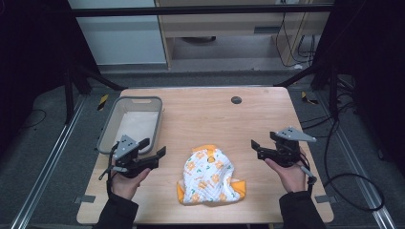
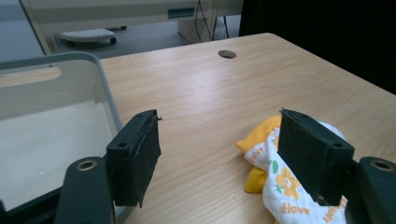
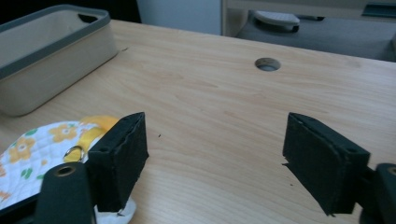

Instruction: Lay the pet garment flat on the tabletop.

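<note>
**Cloth between two empty grippers**

The cloth (image 1: pixel 210 177) lies bunched on the surface (image 1: pixel 210 112), between the left hand-held gripper (image 1: pixel 154 148) and the right hand-held gripper (image 1: pixel 256 147). Both have jaws apart, holding nothing. A bin (image 1: pixel 109 125) stands beyond the left one.

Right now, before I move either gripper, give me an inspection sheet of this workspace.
Surface: light wooden table, round cable hole.
Job's things: white floral cloth with orange lining, crumpled, near front edge; grey plastic bin at left, nothing seen inside.
Clutter: nothing seen.
Grippers: left gripper and right gripper open, flanking the cloth, apart from it.
Cables: black cable loops on floor at right.
Surroundings: dark frame, cabinet behind.
</note>
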The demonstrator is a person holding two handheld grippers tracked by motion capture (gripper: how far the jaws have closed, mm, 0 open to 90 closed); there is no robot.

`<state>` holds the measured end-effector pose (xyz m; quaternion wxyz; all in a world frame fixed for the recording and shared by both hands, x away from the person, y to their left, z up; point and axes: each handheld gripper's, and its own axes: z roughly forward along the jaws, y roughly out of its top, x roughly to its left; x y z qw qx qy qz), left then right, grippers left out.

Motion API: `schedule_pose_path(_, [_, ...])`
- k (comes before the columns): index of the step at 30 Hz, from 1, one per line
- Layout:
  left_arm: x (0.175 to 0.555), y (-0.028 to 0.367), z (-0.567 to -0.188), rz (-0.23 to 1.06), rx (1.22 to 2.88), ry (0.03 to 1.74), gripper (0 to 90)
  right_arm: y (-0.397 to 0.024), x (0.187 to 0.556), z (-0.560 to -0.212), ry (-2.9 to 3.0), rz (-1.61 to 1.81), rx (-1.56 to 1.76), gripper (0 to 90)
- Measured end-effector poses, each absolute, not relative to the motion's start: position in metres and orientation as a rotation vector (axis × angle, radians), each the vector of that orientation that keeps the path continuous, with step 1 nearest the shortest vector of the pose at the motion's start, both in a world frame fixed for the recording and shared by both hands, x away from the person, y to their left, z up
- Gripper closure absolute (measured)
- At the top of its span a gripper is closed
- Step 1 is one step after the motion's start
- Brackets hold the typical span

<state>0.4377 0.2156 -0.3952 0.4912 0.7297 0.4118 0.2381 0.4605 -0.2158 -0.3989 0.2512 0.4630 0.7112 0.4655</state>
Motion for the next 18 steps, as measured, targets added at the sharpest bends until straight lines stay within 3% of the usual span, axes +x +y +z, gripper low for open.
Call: schedule_pose_path(18, [0.443, 0.180, -0.441, 0.484, 1.976, 0.969, 30.2, -0.170, 0.464, -0.440, 2.210, 1.239, 1.166, 36.3])
